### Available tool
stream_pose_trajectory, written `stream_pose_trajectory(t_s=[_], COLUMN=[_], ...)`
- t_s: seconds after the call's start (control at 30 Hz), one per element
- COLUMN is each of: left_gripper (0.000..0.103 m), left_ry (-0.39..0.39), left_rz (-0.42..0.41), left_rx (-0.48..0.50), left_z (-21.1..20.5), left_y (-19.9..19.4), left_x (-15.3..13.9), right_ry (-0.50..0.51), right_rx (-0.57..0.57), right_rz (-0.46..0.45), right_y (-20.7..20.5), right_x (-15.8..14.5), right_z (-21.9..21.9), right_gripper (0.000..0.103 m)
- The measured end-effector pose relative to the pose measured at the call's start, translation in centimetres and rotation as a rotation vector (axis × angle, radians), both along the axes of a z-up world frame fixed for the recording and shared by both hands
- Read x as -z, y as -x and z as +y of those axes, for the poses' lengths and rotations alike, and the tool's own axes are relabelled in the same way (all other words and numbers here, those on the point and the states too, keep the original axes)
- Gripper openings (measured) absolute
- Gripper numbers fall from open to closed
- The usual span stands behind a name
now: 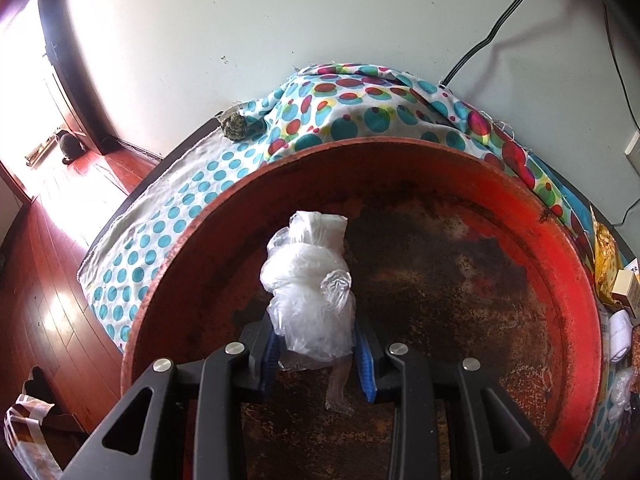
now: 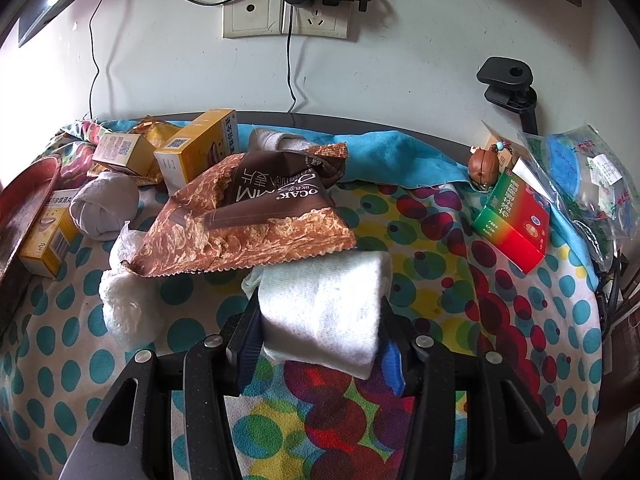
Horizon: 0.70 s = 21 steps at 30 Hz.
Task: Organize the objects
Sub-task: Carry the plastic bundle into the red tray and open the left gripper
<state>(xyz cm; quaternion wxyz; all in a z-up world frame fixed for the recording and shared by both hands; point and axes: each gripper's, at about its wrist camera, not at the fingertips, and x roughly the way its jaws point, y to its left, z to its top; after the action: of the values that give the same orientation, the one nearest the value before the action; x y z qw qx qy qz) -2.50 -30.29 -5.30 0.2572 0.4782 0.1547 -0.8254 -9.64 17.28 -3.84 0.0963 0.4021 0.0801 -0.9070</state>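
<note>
The left gripper [image 1: 318, 354] holds a crumpled plastic bag [image 1: 308, 292], jaws clamped, over the red tray [image 1: 560, 248]; the right gripper [image 2: 318, 340] clamps a white sock [image 2: 324, 308] under the snack bag [image 2: 248, 216], which may drag along.

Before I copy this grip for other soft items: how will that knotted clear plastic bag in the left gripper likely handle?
The plastic bag looks thin and crumpled, so probably very light and floppy. Its loose tail droops below the left gripper, so it may slip. Over the red basin, it would likely land without rolling.

Left wrist close above red tray [image 1: 552, 240], right wrist low over spotted cloth [image 2: 460, 280], both facing wall.
</note>
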Motion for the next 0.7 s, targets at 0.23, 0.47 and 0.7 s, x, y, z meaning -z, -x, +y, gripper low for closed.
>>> stream_pose_trajectory(t_s=[0.23, 0.47, 0.7], left_gripper=[0.043, 0.052, 0.052], left_ry=[0.028, 0.063, 0.065], left_rz=[-0.004, 0.006, 0.023], left_rx=[0.011, 0.037, 0.061], left_z=[0.5, 1.6, 2.8], left_y=[0.1, 0.2, 0.3], left_x=[-0.4, -1.2, -2.0], right_ry=[-0.001, -0.001, 0.019], right_rx=[0.000, 0.001, -0.010], right_rz=[0.000, 0.000, 0.004], right_y=[0.0, 0.0, -0.1], right_x=[0.0, -0.1, -0.3], right_z=[-0.1, -0.3, 0.1], right_gripper=[0.047, 0.047, 0.044])
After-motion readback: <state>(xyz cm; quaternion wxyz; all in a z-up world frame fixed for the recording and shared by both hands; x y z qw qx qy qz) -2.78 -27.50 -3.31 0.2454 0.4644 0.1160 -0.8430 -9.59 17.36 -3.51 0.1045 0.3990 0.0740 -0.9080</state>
